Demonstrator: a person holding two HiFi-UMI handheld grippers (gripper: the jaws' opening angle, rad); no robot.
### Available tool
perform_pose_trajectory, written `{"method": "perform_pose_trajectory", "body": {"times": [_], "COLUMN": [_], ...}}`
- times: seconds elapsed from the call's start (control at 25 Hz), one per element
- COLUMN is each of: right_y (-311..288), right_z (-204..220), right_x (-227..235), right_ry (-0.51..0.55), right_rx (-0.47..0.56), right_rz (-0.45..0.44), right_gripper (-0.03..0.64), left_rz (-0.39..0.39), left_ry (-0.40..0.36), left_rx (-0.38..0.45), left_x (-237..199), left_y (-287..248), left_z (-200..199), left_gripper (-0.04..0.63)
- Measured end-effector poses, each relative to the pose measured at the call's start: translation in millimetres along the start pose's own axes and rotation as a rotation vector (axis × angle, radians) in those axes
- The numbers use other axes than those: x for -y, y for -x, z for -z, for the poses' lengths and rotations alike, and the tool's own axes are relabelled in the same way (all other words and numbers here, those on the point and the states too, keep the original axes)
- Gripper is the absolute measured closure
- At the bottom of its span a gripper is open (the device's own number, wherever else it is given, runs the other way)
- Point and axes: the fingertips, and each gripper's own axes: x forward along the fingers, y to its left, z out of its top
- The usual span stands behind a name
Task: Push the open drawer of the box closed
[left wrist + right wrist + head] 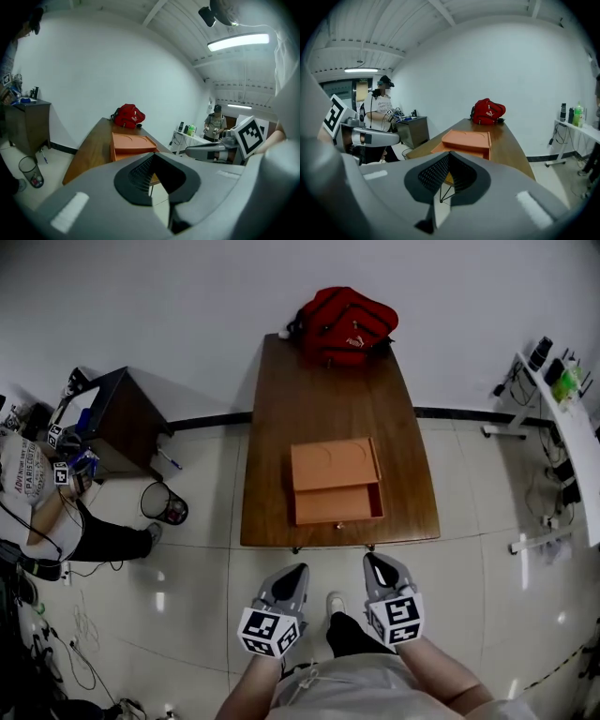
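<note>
At the far left a seated person (37, 507) is working beside a dark cabinet (117, 423), with a wire wastebasket (165, 503) standing on the floor between them and the wooden table (272, 418); none of it bears on the job.

The left gripper (298, 572) is hovering over the floor, short of the table's near edge. Its jaws are pressed together with nothing between them. It is pointing toward the orange box (334, 463), which is sitting on the near half of the table.

The drawer (337, 503) is standing pulled out toward the person, its front panel and small knob (339, 524) lying close to the table's near edge. So the drawer is open and both grippers are well apart from it.

The right gripper (373, 561) is hanging level with the left one, its jaws likewise meeting and empty.

To push well, the person is probably best off keeping the jaws together and meeting the drawer front squarely near the knob. The push should run straight along the drawer's travel, toward the red backpack (345, 326) at the far end. An off-centre push is likely to skew the drawer. The box looks light and may slide on the polished wood, so bracing it with the other gripper seems wise.

On the right, a white side table (574, 423) is carrying bottles.
</note>
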Motion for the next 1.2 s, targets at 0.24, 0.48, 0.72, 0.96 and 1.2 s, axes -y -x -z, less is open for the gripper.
{"method": "perform_pose_trajectory", "body": {"times": [0.24,0.48,0.72,0.96,1.2], "right_y": [-62.6,-107.8,-131.9,-141.5,-154.1], "right_z": [38.1,69.1,91.3,95.5,80.9], "right_x": [28.9,52.3,59.6,53.7,66.5], "right_ry": [-0.035,-0.069,-0.169,-0.141,-0.136], "right_rx": [-0.117,-0.219,-0.297,-0.333,-0.317], "right_rz": [-0.038,-0.059,-0.084,-0.126,-0.109], "right_gripper": [0.614,0.614,0.614,0.614,0.614], "left_rz": [-0.030,-0.064,-0.087,-0.128,-0.126], "left_ry": [0.093,0.150,0.208,0.323,0.320], "left_rx": [-0.099,-0.206,-0.262,-0.260,-0.258], "left_x": [-27.3,-57.8,-73.0,-83.4,-86.3], "left_y": [-60.2,-109.7,-140.3,-148.5,-162.1], "left_z": [39.0,77.6,99.9,100.8,86.1], "left_gripper": [0.589,0.589,0.589,0.589,0.589]}}
